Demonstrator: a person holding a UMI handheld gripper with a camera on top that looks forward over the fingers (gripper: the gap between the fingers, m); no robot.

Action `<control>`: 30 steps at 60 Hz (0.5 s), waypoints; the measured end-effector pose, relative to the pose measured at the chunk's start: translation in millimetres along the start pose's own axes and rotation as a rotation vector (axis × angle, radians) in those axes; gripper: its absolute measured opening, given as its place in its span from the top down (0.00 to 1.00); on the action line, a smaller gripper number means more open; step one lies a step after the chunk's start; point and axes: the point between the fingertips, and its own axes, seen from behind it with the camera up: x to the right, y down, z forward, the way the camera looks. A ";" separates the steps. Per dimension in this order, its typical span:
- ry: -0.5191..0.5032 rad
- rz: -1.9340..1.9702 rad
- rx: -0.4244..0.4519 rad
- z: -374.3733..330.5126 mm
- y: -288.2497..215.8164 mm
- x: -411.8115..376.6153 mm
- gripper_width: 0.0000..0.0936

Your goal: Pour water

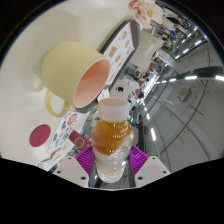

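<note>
My gripper (111,163) is shut on a clear ribbed plastic bottle (112,135) that holds amber liquid in its upper part. The purple pads (86,158) press on both sides of the bottle's lower body. The bottle's open mouth points ahead at a pale yellow mug (72,72) with a pink inside and a handle at its near left. The mug lies just beyond the bottle's mouth, its opening facing the bottle. The whole view is strongly tilted.
The mug stands on a white table (122,48) with printed sheets. A dark red round thing (40,134) lies on the table left of the fingers. A flower decoration (146,10) is at the far end. A room with lights lies beyond the table.
</note>
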 end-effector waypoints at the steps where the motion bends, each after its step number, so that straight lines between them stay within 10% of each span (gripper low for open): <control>1: -0.002 0.016 0.003 0.1 0.5 0.1 0.52; 30: -0.314 1.523 0.227 -11.3 53.7 5.2 0.52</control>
